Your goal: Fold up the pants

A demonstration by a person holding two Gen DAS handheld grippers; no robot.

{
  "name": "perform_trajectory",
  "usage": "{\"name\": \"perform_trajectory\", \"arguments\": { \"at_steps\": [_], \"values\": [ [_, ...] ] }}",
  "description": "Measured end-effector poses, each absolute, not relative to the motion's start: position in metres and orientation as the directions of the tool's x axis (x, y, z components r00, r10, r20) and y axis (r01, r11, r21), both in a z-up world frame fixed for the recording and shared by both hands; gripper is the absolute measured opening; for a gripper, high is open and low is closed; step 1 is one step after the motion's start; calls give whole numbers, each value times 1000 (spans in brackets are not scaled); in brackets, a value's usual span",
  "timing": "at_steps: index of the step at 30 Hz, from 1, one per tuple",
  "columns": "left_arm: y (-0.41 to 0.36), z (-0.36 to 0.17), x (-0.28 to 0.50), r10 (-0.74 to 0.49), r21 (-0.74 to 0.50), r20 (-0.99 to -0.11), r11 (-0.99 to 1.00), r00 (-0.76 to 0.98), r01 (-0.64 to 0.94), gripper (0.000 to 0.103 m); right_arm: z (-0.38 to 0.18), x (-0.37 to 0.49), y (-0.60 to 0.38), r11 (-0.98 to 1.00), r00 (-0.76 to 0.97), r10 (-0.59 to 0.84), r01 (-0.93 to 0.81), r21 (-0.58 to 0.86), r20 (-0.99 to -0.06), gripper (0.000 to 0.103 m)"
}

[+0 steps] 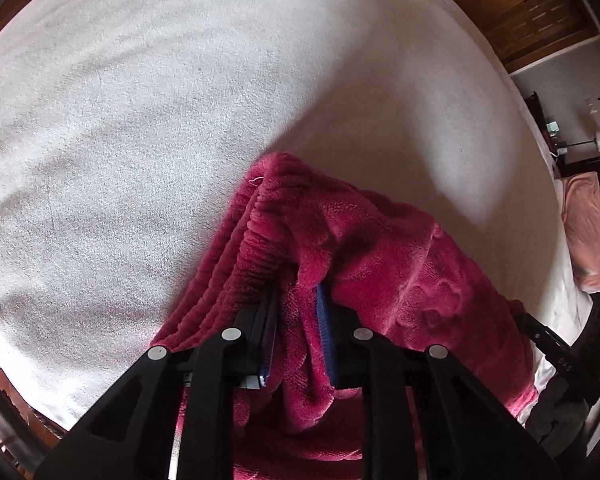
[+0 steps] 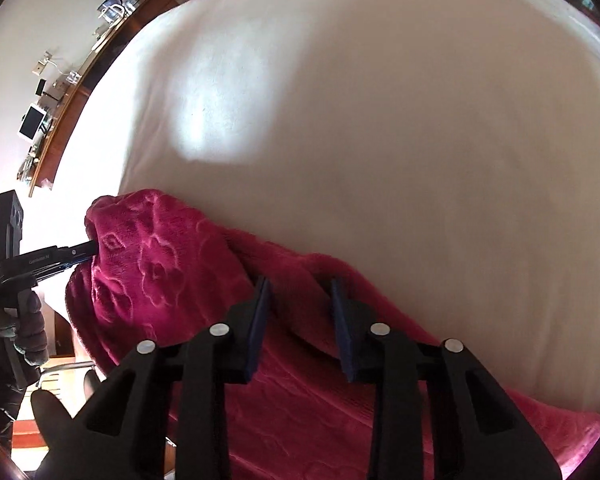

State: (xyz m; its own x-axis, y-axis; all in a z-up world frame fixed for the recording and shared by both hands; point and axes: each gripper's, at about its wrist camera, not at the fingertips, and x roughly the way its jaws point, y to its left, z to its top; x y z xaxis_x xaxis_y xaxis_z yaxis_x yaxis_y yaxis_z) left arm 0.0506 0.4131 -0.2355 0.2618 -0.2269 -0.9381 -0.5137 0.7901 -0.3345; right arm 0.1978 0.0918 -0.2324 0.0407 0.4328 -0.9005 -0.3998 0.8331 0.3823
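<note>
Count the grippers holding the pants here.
2. The left gripper pinches the pants at the ribbed waistband; the right gripper has fabric between its fingers, though its grip looks looser.

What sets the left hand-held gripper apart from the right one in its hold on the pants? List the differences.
The left hand-held gripper has the pants bunched between its fingers at the ribbed waistband, near a corner; the right hand-held gripper sits further along the edge, over a flatter stretch. The left pinches a thick wad; whether the right has closed on cloth is unclear. Both have black frames with blue pads and hang over the white bed.
</note>
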Motion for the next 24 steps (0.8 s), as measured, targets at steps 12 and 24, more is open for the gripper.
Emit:
{"name": "perform_trajectory", "arguments": {
  "at_steps": [12,24],
  "values": [
    [417,-218,57,-193,-325,-934,810,302,-488,9,-231,222,87,892,146,354,-351,286,-924,4],
    [421,-219,41,-243,-362,-925,793,291,-490,10,-251,236,88,913,142,296,-333,235,-945,9]
  ]
}}
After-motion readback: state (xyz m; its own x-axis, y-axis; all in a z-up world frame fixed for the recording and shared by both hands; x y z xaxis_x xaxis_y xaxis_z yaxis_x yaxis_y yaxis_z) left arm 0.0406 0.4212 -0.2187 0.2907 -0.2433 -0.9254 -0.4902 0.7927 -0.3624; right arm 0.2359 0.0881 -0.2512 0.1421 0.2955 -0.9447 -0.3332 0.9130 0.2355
